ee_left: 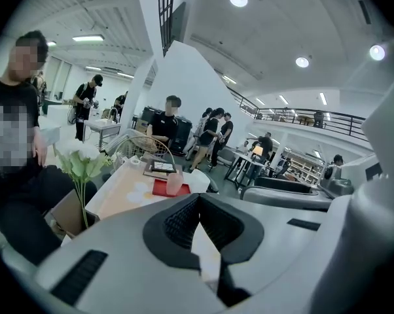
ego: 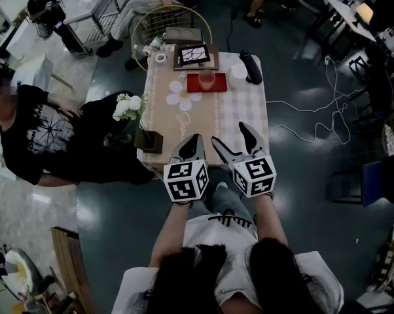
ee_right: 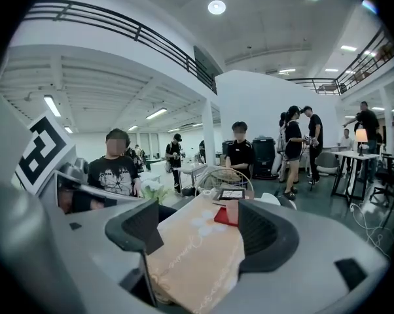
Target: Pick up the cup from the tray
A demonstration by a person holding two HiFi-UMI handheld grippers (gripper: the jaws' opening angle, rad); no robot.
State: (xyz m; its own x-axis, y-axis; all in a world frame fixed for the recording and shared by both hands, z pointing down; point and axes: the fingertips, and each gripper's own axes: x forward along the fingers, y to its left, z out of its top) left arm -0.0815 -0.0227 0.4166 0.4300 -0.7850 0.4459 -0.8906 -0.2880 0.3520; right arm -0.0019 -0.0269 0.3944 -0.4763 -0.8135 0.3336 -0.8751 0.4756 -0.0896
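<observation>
We are holding the right gripper (ego: 230,135) fingers released, left gripper (ego: 196,138) fingers clenched empty, cup (ego: 206,79) untouched on tray (ego: 218,85).

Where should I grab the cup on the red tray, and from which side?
Grip the cup around its side wall, roughly halfway up, coming level from the near end of the table. It stands upright on the red tray, open mouth on top, and a framed board lies close behind it, so the front looks freest.

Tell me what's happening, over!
Left gripper shut, right gripper open, both empty. Cup upright on tray, far end, untouched. Flowers off to the side.
</observation>
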